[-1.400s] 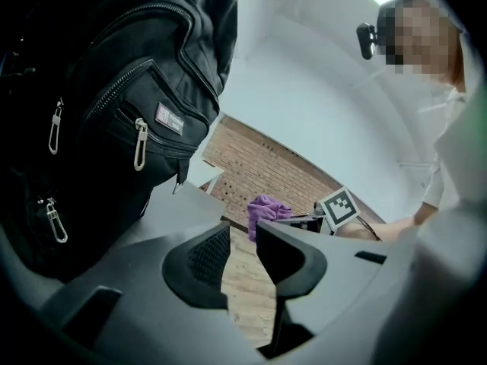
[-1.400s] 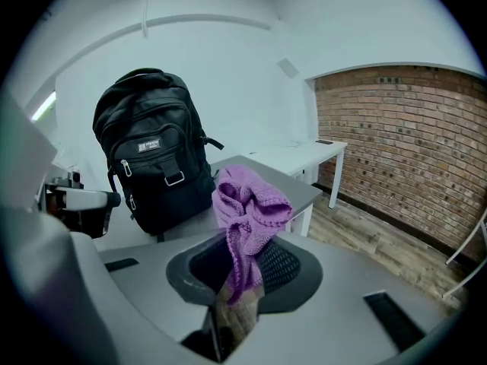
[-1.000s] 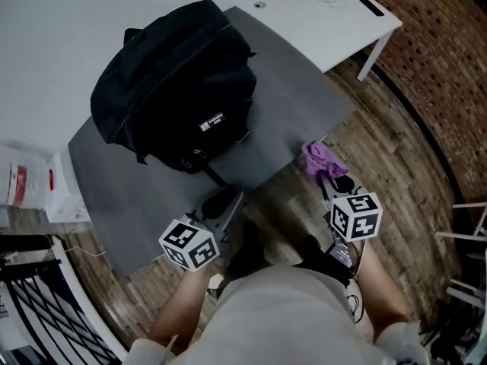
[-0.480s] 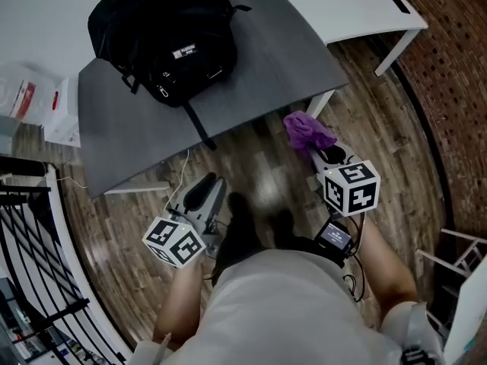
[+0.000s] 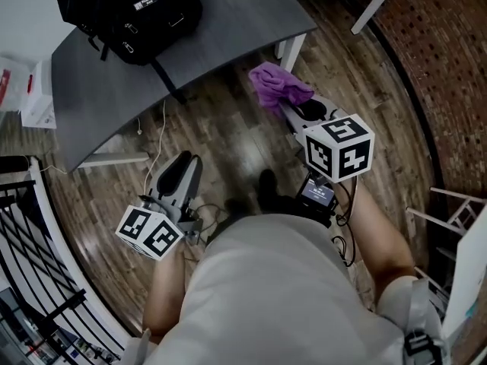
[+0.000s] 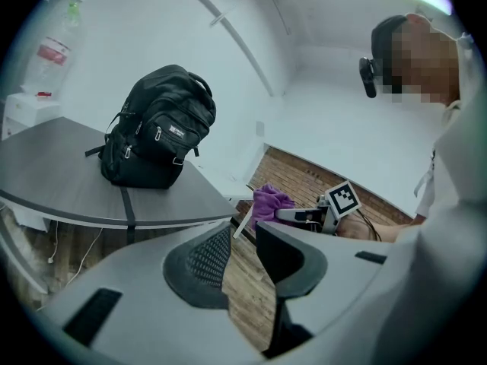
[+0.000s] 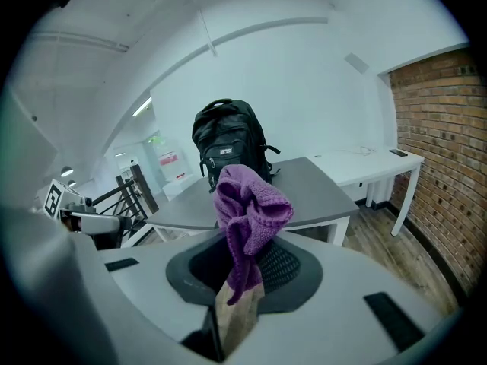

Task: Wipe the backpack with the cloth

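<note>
Backpack (image 5: pixel 129 10), cloth (image 5: pixel 278 87) — one each

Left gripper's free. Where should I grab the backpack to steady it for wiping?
Probably the top handle, approached from above on the near side. The backpack stands roughly upright on the table, so that loop sticks up clear. The left gripper is open and empty.

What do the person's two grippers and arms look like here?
The left gripper and right gripper are grey moulded plastic with dark textured pads. Each carries a white cube with black square markers: left cube, right cube. Black cables and a small dark box sit below the right cube. The person wears a light top; the forearms are bare.
</note>
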### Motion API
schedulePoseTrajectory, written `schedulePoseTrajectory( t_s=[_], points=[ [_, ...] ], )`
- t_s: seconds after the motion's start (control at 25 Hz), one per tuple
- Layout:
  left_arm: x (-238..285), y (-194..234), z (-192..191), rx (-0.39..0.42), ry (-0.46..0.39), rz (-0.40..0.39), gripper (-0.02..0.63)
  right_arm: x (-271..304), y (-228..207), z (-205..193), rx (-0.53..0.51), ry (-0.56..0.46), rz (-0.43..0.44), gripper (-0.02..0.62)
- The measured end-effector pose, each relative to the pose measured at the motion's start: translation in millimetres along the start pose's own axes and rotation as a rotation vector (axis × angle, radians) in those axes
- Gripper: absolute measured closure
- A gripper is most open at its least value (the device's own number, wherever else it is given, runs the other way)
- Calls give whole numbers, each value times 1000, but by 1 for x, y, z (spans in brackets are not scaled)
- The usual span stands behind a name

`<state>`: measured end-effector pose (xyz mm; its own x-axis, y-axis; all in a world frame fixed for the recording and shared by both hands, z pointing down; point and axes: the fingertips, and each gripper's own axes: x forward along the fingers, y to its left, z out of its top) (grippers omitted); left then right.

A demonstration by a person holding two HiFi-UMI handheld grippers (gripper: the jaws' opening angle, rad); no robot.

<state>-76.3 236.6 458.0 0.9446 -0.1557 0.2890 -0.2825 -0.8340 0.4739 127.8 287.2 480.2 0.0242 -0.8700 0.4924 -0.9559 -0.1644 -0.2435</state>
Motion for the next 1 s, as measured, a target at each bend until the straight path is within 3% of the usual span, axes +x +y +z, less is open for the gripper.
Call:
schedulePoseTrajectory(
  t_s=[0.56, 1.0],
  points=[
    [-86, -14, -30, 26, 22, -81, 517, -55, 86, -48, 50, -25, -41, 517],
    [-124, -29, -51, 15, 34, -141, 517, -86, 134, -64, 19, -33, -59, 517]
  ],
)
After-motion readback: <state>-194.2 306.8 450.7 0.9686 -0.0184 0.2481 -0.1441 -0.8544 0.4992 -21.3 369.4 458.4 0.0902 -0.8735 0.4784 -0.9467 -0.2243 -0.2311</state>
